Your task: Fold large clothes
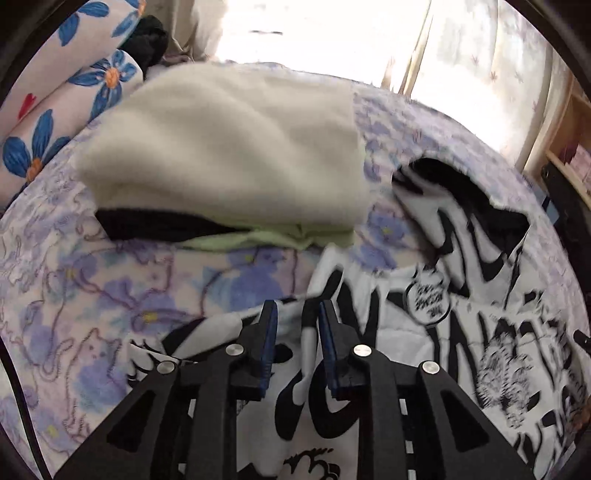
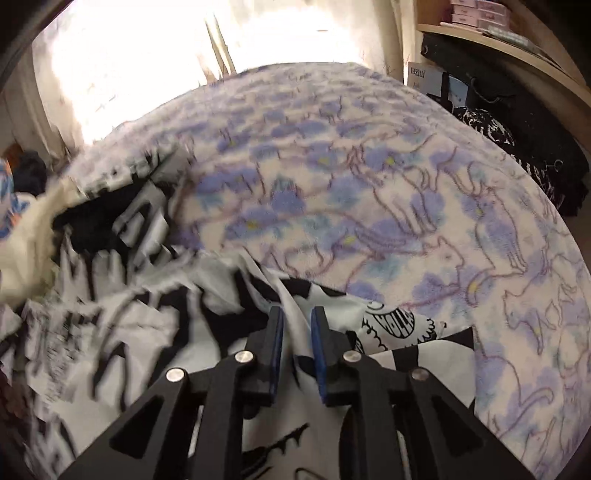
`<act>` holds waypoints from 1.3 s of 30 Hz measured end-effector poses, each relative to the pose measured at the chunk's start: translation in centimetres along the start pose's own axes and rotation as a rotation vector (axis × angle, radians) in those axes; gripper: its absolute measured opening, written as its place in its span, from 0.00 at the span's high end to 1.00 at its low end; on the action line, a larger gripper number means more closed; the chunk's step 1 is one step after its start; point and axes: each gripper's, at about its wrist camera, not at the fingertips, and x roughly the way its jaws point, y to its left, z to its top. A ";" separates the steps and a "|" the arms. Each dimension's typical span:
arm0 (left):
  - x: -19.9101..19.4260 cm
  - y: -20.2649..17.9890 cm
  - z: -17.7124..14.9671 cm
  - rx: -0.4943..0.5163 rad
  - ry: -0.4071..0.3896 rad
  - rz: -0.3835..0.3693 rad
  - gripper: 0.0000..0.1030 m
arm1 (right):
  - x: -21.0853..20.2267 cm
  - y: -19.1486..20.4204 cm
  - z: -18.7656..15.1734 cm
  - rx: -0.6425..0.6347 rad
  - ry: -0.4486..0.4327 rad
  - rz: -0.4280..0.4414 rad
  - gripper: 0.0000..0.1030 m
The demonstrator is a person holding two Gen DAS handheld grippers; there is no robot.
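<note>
A large white garment with a bold black print (image 1: 461, 332) lies crumpled on the bed, its black-lined neck opening gaping at the upper right. My left gripper (image 1: 297, 308) hovers over its left edge, jaws a little apart, with only printed cloth seen through the gap. In the right wrist view the same garment (image 2: 129, 332) fills the lower left. My right gripper (image 2: 297, 314) stands slightly open at its right edge, and a raised fold of the white cloth runs loosely between the blue pads (image 2: 277, 332) without being pressed.
A fleece blanket with purple flowers (image 2: 369, 184) covers the bed. A folded cream pile (image 1: 229, 147) rests on black (image 1: 155, 225) and pale green (image 1: 258, 240) pieces. Flower-print pillows (image 1: 55, 122) lie at the far left. A wooden shelf (image 2: 498, 33) and black bags (image 2: 517, 122) border the right.
</note>
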 end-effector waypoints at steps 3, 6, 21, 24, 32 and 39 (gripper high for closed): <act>-1.8 -0.7 0.5 -0.008 -0.068 -0.020 0.80 | -0.3 3.0 0.5 -0.046 -0.013 0.051 0.84; -0.8 -3.1 0.5 0.047 -0.048 -0.054 0.80 | 1.0 7.3 0.0 -0.154 0.025 0.080 0.84; 5.6 0.4 0.5 -0.039 0.067 0.046 0.74 | 5.7 1.0 -0.3 -0.102 0.061 -0.064 1.00; 4.4 0.7 0.7 -0.056 0.065 0.045 0.74 | 4.4 0.9 -0.3 -0.056 0.077 -0.060 0.97; -5.4 -3.9 -2.6 0.065 0.016 -0.007 0.55 | -3.2 8.8 -4.0 -0.142 0.067 0.154 0.79; -12.8 -6.9 -10.8 0.110 -0.075 -0.042 0.38 | -6.6 16.4 -11.6 -0.301 0.063 0.283 0.67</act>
